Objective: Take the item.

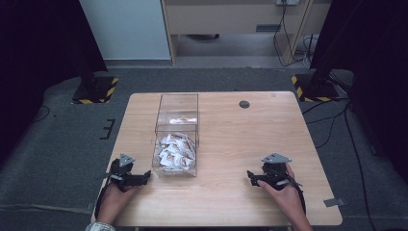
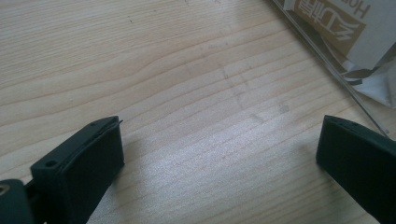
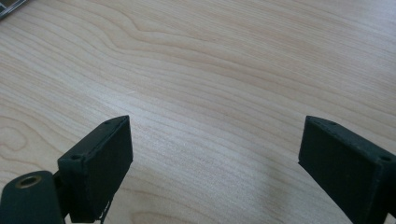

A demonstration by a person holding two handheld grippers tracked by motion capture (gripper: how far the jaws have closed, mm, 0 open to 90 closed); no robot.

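Risk: left gripper (image 1: 144,176) may clip box (image 1: 176,144) wall just right of its jaws | packets (image 1: 174,150) inside, could shift | right gripper (image 1: 250,177) well apart | both jaws wide, empty over table (image 1: 231,144)

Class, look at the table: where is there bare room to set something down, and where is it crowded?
Bare wood lies between the clear box and the table edge beyond the right gripper, and left of the box. The box, full of packets, crowds the left gripper.
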